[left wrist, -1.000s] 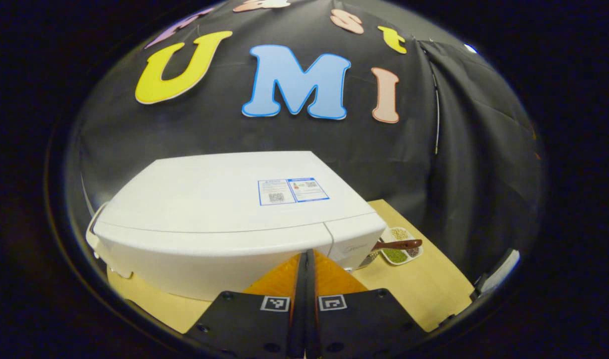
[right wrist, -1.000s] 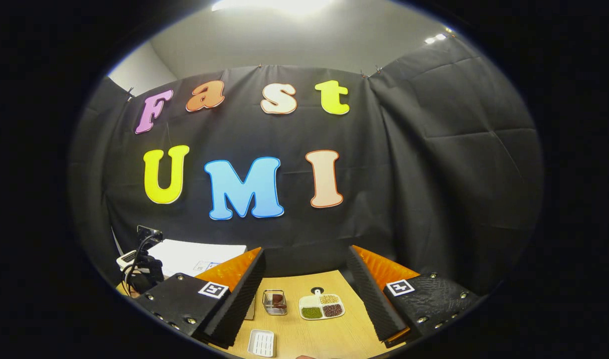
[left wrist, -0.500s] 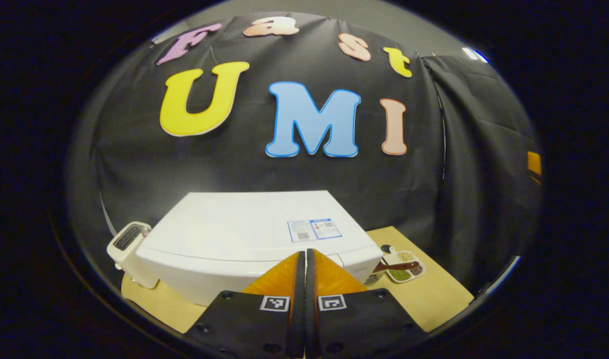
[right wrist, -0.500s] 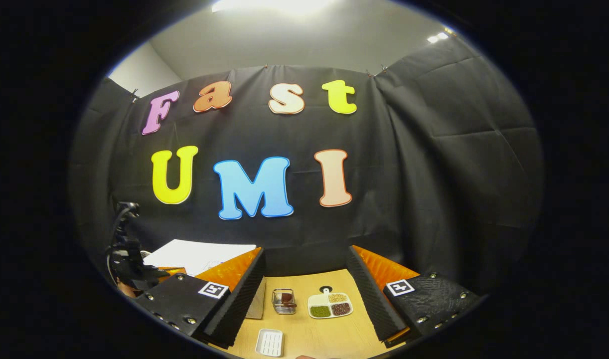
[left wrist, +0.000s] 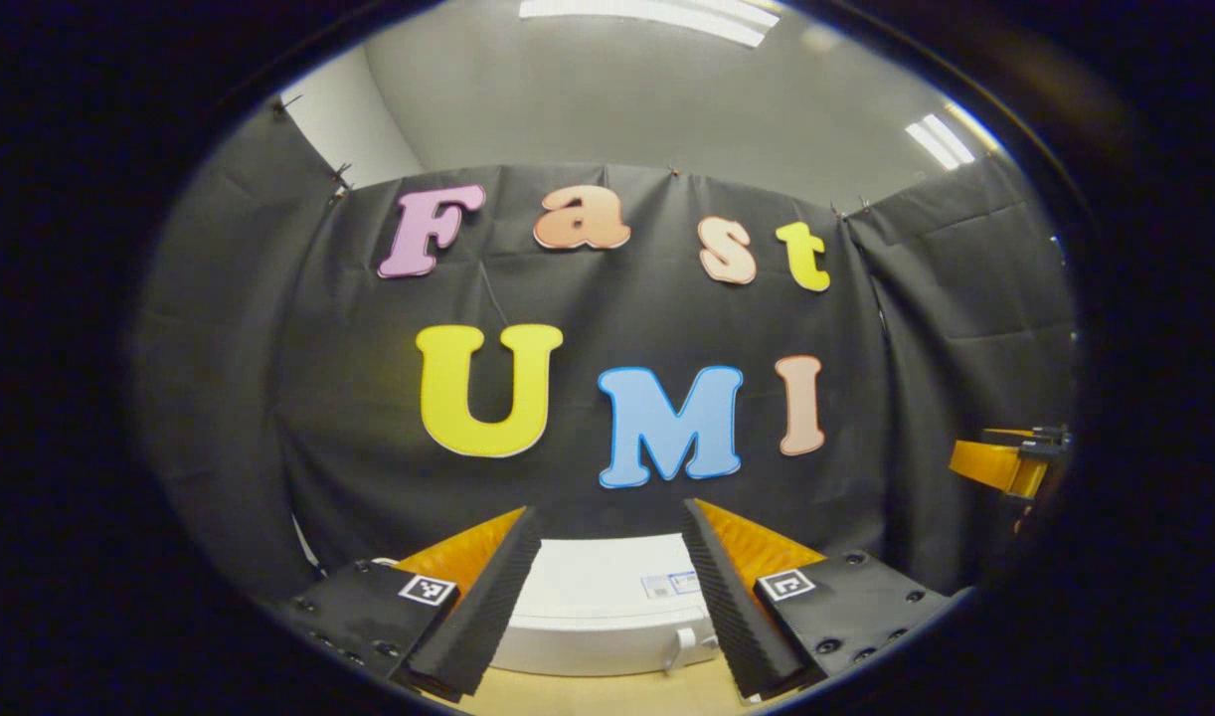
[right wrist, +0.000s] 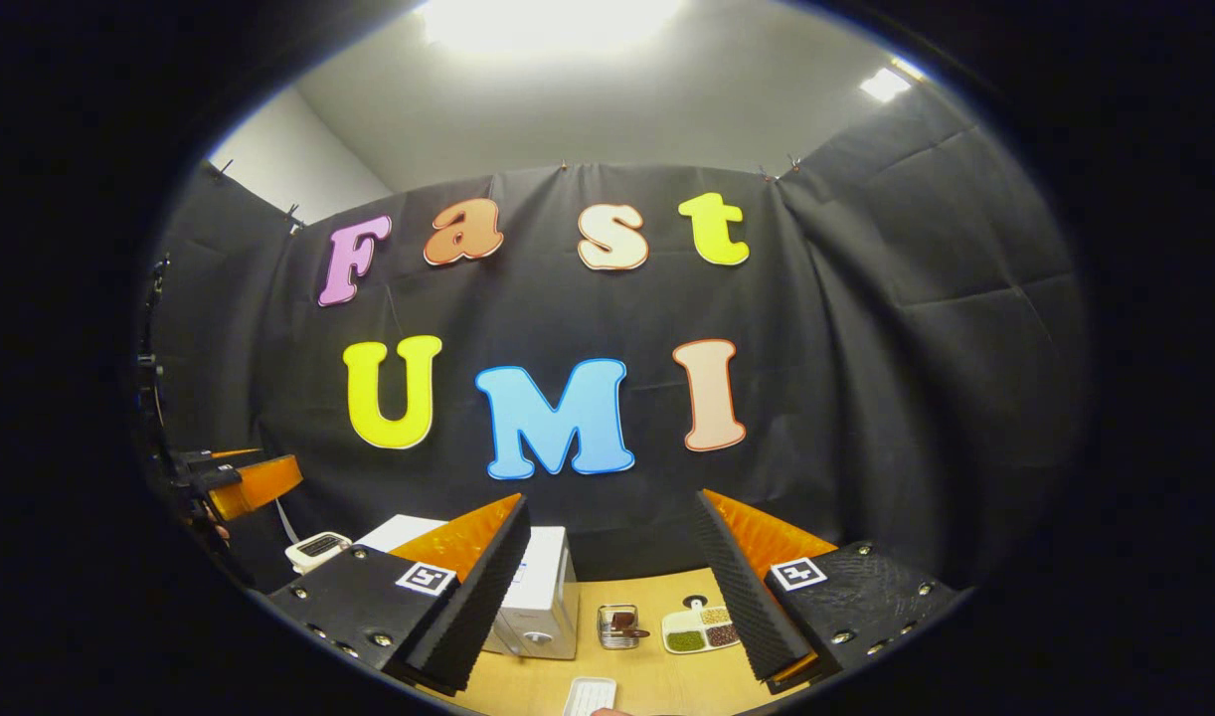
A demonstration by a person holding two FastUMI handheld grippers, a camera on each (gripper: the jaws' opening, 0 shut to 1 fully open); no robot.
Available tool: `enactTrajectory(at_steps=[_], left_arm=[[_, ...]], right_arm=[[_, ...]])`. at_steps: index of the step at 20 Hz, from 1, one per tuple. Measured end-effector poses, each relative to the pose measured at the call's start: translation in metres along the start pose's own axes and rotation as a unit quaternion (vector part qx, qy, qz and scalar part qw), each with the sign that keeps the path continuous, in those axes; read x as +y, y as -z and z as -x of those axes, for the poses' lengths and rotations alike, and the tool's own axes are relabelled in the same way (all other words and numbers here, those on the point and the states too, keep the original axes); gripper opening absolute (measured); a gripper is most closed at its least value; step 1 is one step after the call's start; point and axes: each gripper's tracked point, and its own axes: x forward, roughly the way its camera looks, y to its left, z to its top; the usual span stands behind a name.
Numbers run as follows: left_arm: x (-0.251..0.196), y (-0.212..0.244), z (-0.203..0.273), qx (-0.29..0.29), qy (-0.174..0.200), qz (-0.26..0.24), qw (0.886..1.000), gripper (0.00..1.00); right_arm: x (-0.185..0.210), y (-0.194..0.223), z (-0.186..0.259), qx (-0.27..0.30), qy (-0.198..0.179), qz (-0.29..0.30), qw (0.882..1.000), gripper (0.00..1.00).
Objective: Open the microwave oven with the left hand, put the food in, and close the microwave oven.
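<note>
Left gripper [left wrist: 607, 587]: jaws spread wide, holding nothing, raised above the table [left wrist: 607, 696]. The white microwave [left wrist: 607, 612] sits on the table between its fingers, door shut. Right gripper [right wrist: 607, 587]: jaws likewise wide and empty. In the right gripper view the microwave stands at the left, a small wire basket [right wrist: 617, 626] with something dark inside just beside it, then a divided dish [right wrist: 702, 631] of grains, and a white tray [right wrist: 590, 696] nearer the camera

A wooden table [right wrist: 657, 676] carries a small wire basket [right wrist: 617, 626] with something dark inside, beside a white divided dish [right wrist: 702, 630] of green, tan and brown grains. Nearer lies a white ridged tray [right wrist: 590, 696]. A small white toaster [right wrist: 317, 548] stands far left.
</note>
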Motion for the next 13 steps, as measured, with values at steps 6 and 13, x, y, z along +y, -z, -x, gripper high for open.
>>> enactTrajectory(at_steps=[6,13], left_arm=[[0.036,-0.024,0.036,-0.013,-0.01,0.027,1.0,0.95],[0.063,-0.026,0.052,-0.016,-0.008,0.033,0.999,0.96]], right_arm=[[0.029,-0.019,0.017,-0.017,0.003,0.015,1.0,0.99],[0.052,-0.021,0.037,-0.014,0.009,0.028,0.999,0.99]])
